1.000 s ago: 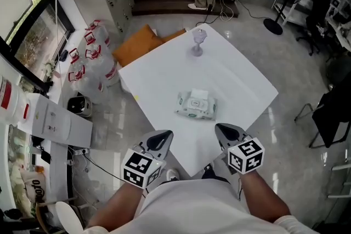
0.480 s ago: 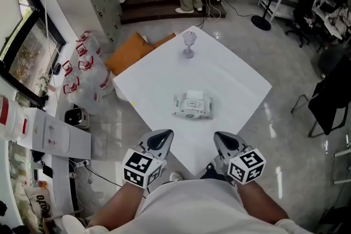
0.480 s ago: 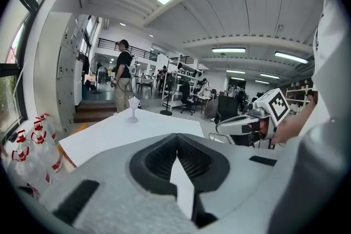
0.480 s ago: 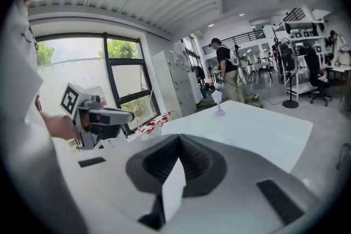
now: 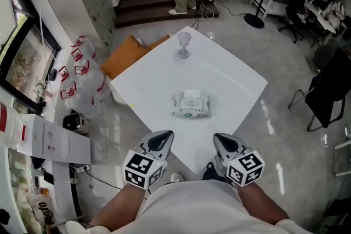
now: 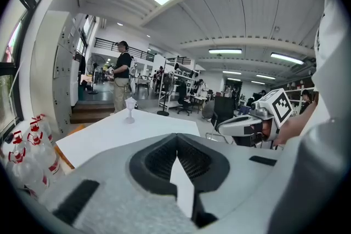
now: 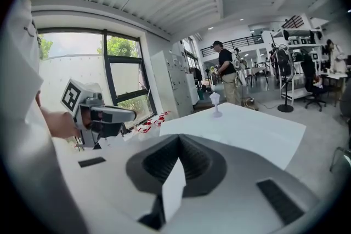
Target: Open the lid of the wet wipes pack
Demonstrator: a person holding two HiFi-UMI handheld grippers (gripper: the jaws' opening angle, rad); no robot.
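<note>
Two claws shut, progress unclear

Both the left claw and right claw hang pinched together and empty by the near corner of the white square tabletop. The white-and-green soft plastic wet wipes pack lies near the middle, clear of every edge; whether its lid is up I cannot tell. Bare surface lies all round it; the clear stemmed glass stands well apart, near the far corner.
</note>
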